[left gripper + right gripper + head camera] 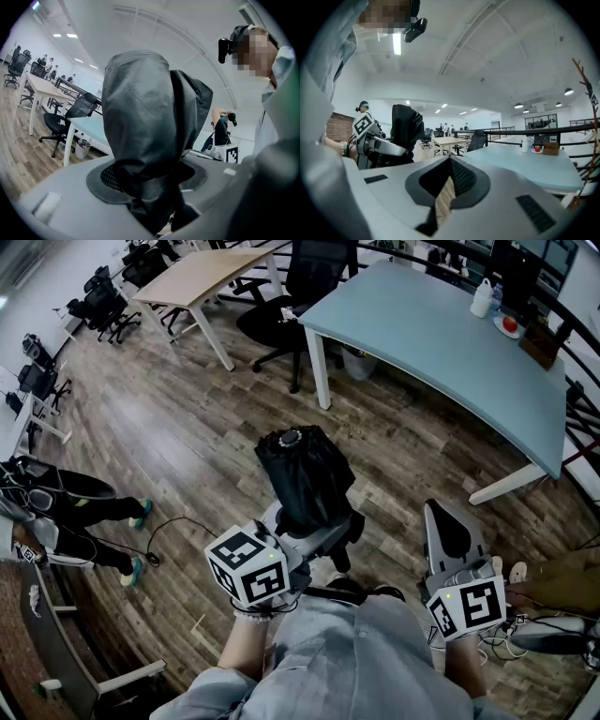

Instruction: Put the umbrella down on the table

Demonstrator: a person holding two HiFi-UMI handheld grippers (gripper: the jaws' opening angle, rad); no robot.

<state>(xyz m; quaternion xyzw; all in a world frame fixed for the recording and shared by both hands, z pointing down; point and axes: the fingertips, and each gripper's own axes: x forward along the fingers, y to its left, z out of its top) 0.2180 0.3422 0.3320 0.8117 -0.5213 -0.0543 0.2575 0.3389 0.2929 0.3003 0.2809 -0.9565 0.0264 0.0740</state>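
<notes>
**Umbrella upright in the left gripper, short of the blue table**

The left gripper (314, 526) is clamped on a folded black umbrella (302, 470). Its jaws stand wide around the bunched lower end of the fabric and press in on it from both sides. The umbrella stands nearly upright out of the jaws, its round cap on top. It is in the air over the wood floor (187, 427) and touches no furniture. The left gripper view shows the dark folds rising straight out of the jaws and filling the middle of the picture.

The right gripper (436, 517) is held apart to the right, pointing the same way and about level. Its jaws are drawn together at the tips with nothing between them. Only a sliver of floor shows through the slit behind the tips.

The light blue table (422, 324) lies ahead and to the right, well clear of both grippers. Its near left corner is the part closest to the umbrella. Most of its top is bare. At its far right end stand a white bottle (482, 298), a red thing on a small plate (509, 324) and a brown box (542, 341).

A black office chair (300, 287) sits behind the table's left end, and a beige table (197, 277) lies further left. A person in dark clothes and teal shoes (75, 502) is low by the picture's left edge.
</notes>
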